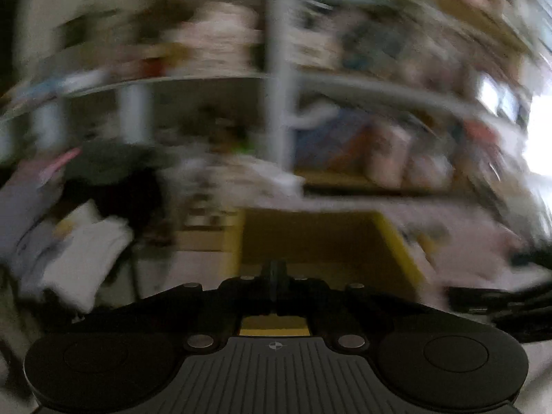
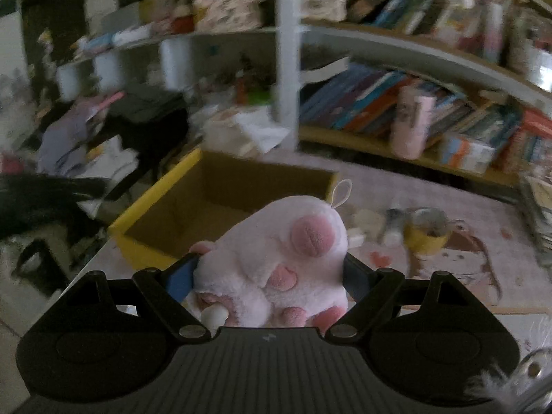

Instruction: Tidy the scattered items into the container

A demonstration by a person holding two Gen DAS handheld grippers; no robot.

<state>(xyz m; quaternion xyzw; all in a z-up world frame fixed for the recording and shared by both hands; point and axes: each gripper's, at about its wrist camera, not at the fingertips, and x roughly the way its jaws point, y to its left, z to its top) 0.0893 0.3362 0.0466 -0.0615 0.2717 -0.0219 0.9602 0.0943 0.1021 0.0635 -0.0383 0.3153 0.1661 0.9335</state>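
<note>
Plush toy (image 2: 276,262), pink and white, sits clamped between the right gripper (image 2: 270,276) jaws, held just in front of the yellow cardboard box (image 2: 151,207) on the pink mat (image 2: 448,207). Left gripper (image 1: 274,272) is closed with nothing in it, above the same box; that view is blurred.

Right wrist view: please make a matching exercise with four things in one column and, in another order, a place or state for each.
Things:
1. pink plush toy
2. cardboard box
3. pink tumbler
4. yellow cup

Places or states:
a. stands on the lower shelf, in front of the books
b. on the mat, right of the plush toy
c. held between the right gripper fingers
d. open and empty as far as visible, behind the toy

Pairs: 1-c, 2-d, 3-a, 4-b
</note>
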